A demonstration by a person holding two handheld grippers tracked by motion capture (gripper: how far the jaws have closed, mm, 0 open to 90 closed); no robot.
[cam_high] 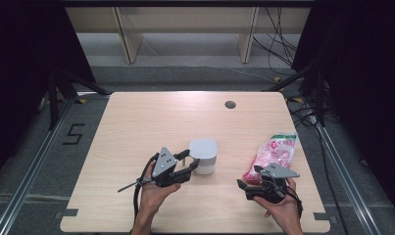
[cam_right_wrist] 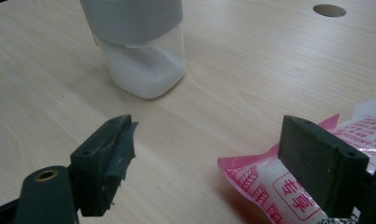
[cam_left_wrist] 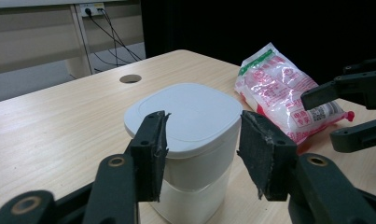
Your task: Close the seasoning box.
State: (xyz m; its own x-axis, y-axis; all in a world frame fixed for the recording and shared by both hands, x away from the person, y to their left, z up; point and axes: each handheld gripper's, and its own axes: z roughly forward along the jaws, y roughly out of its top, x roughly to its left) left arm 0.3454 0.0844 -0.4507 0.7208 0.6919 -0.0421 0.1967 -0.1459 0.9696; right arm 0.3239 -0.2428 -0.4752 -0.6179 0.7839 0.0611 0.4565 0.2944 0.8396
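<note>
A white lidded container (cam_high: 203,155) stands upright near the table's middle. My left gripper (cam_high: 189,163) is open just left of it. In the left gripper view its jaws (cam_left_wrist: 206,156) flank the near side of the container (cam_left_wrist: 185,112), with gaps on both sides. A pink and white printed bag (cam_high: 276,152) lies flat at the right. My right gripper (cam_high: 249,177) is open at the bag's near end. In the right gripper view (cam_right_wrist: 213,161) the bag's corner (cam_right_wrist: 269,186) lies by the right-hand jaw, and the container (cam_right_wrist: 143,60) stands farther off.
The wooden table (cam_high: 151,122) has a round cable hole (cam_high: 230,104) at the back. Its front edge is close behind both hands. Cables and shelf legs lie on the floor beyond. The other gripper's jaws (cam_left_wrist: 349,112) appear at the right of the left gripper view.
</note>
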